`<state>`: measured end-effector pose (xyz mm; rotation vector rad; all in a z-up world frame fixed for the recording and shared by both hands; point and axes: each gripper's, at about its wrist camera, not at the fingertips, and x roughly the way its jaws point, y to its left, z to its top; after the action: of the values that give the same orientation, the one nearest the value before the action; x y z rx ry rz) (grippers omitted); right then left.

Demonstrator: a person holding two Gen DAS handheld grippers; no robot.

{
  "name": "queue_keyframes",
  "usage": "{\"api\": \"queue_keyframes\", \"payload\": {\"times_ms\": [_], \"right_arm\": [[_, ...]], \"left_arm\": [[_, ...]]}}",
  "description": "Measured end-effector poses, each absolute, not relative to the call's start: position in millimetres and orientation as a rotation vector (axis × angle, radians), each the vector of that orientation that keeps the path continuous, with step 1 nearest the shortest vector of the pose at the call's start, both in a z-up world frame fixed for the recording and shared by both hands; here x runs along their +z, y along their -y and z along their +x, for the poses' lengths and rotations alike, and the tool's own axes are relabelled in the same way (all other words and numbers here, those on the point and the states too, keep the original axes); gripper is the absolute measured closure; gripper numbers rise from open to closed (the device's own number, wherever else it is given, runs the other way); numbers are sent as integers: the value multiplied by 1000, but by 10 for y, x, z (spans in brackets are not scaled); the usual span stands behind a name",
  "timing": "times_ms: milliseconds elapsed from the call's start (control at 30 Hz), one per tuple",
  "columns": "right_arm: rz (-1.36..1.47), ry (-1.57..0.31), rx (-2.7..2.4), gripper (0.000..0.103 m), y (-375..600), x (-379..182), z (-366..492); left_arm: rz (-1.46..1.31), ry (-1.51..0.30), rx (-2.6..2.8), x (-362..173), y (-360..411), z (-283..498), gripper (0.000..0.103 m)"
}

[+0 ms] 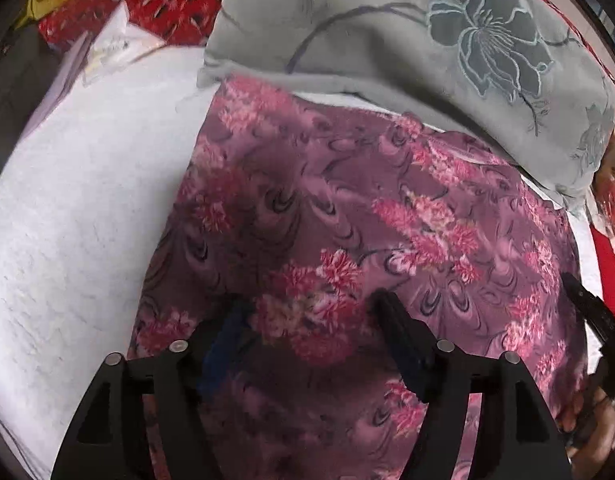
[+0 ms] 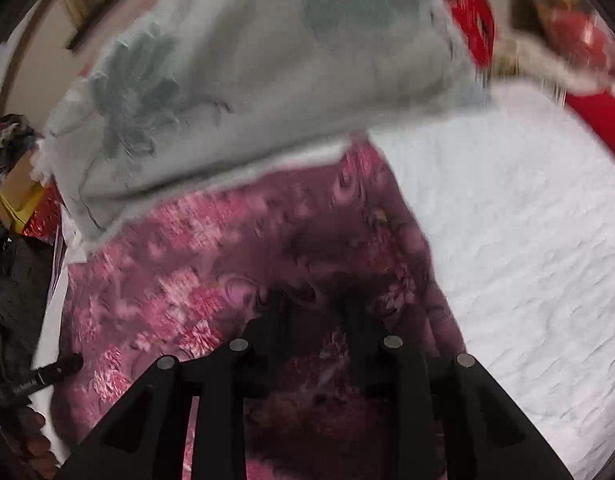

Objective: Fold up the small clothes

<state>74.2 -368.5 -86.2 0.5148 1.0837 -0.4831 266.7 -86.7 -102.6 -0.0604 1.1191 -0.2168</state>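
Where tools (image 1: 307, 308) part, floral garment (image 1: 347, 220)

Home, looks like a bedroom: soft white textured bedding (image 1: 75, 208) fills the left of the left wrist view, grey flower-print pillow (image 1: 427, 40) at top, red patterned fabric (image 1: 175, 0) upper left. Right wrist view is blurred; beige wall (image 2: 47, 40) upper left.

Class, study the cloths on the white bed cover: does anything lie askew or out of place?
Yes. The grey flowered cloth overlaps the far edge of the pink flowered cloth, hiding that edge. Both sit at an angle on the white cover. No tears or spills show.
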Motion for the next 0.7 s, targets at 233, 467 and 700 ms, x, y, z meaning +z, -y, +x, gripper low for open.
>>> {"api": "queue_keyframes", "payload": {"times_ms": [233,467,700], "right_arm": [[456,-1047,-392,66,3438,-609,871],[385,-1137,-376,57,3254,-713,982],[480,-1073,-483,58,3768,-625,1056]], "left_arm": [[-37,-1103,-196,-1078,999,2654,28],[-37,-1128,-198,-1055,952,2661,28],[-29,-1054,-209,-827,947,2844,33]]}}
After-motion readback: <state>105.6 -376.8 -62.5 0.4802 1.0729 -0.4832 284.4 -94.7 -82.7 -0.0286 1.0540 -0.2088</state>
